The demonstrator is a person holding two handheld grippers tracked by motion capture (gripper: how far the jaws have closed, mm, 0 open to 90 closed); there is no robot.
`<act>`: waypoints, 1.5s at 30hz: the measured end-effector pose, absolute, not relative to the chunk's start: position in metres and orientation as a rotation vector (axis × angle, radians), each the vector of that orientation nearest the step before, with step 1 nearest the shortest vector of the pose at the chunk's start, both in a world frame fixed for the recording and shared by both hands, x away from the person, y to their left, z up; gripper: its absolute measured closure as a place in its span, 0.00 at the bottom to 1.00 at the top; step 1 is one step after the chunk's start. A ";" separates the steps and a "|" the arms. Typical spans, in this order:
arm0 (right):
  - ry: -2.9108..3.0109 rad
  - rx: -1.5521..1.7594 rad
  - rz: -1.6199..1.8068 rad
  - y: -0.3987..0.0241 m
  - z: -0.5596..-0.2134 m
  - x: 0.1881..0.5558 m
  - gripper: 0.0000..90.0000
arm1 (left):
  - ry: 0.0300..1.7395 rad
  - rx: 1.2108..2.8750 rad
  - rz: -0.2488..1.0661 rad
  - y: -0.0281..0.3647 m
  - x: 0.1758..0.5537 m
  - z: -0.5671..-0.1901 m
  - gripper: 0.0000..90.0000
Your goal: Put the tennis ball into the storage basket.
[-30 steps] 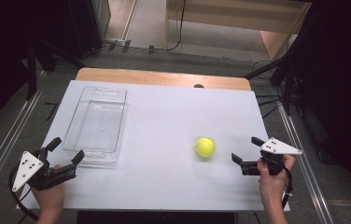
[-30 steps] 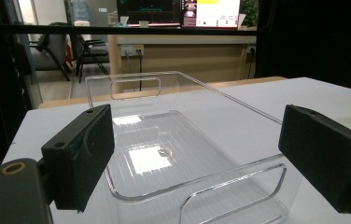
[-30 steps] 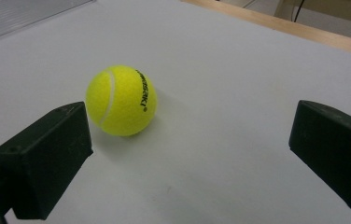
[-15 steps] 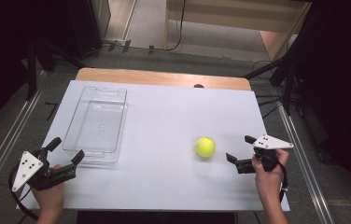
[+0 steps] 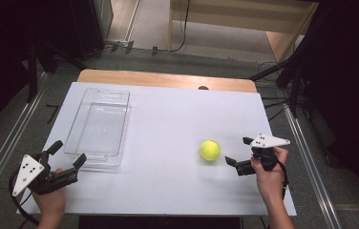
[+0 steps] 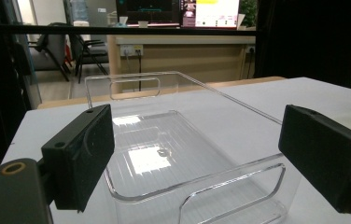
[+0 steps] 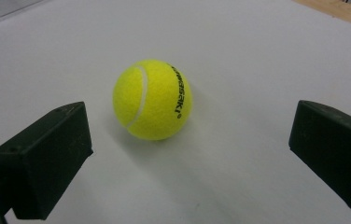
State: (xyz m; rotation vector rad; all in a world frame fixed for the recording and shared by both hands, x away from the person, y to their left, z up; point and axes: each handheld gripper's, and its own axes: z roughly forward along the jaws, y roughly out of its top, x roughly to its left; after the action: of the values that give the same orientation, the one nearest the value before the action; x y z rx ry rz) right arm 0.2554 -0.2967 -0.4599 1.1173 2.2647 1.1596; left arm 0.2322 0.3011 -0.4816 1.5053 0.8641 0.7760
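so the right gripper (image 5: 238, 152) is sitting low over the table (image 5: 168, 191) with its jaws spread wide apart, nothing between them yet. it's pointing at the ball (image 5: 210, 150), which is lying just past the jaw tips, near but not touching. in the right gripper view the ball (image 7: 152, 99) is sitting a bit left of the middle of the gap, resting on the white top, black lettering facing the right-hand jaw. the hand (image 5: 269, 176) holding that gripper is coming in from the near right edge.

over on the other side, the left gripper (image 5: 68, 153) is hanging at the near left corner, jaws also wide apart and gripping nothing. it's aiming at the near end of the bin (image 5: 99, 125), a clear plastic one lying lengthwise along the left part of the table. in the left gripper view the bin (image 6: 173, 140) is showing right between the jaws with its near handle cutout closest, and it's looking empty. the ball is well apart from the bin, off to the right.
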 end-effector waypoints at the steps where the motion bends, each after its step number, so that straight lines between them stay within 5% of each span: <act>1: 2.265 1.117 1.160 -0.297 -0.460 0.255 0.00 | 0.864 1.505 0.776 0.301 0.232 -0.482 0.12; 45: 2.433 1.053 1.065 -0.266 -0.459 0.277 0.00 | 0.862 1.502 0.773 0.301 0.232 -0.481 0.12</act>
State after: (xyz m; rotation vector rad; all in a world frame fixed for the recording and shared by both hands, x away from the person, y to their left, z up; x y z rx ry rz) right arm 0.2771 -0.2665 -0.4590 1.0532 2.4331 1.0654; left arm 0.2321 0.3014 -0.4814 1.5023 0.8617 0.7733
